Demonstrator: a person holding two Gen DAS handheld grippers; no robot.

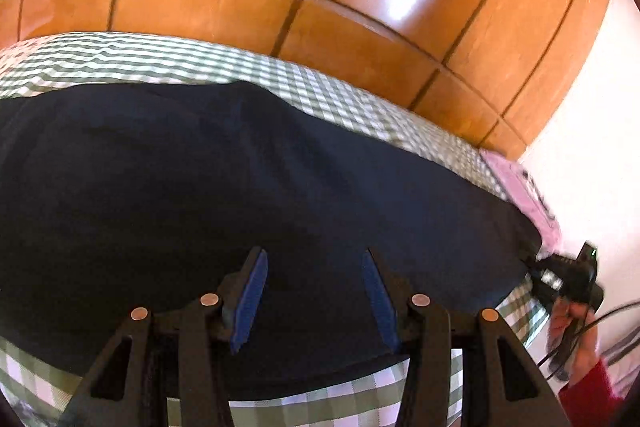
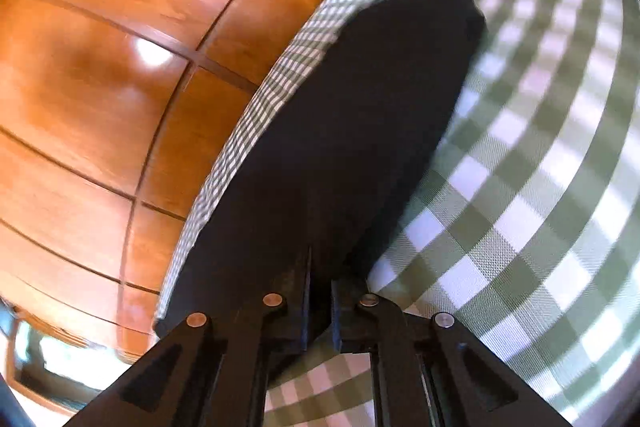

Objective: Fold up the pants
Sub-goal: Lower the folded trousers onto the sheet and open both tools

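Pants (image 1: pixel 248 179): dark, spread flat on the checked cloth (image 1: pixel 328 95); they lie under and ahead of both pairs of fingers
Left gripper (image 1: pixel 314 299): jaws about half open with nothing between the blue pads (image 1: pixel 250 301); it hangs over the near edge of the pants
Right gripper (image 2: pixel 320 291): jaws nearly closed on the near edge of the pants (image 2: pixel 344 131); dark fabric seems pinched between the fingers, though the contact itself is hard to make out
Step, as I judge it: get both grips on the near edge before lifting
Doing it well: lower the left fingers to straddle the hem, then close; take all layers; lift both hands level; keep the edge taut so the fold lands square
Risk: lifting on the right alone would skew the fabric; the cloth may get pinched too
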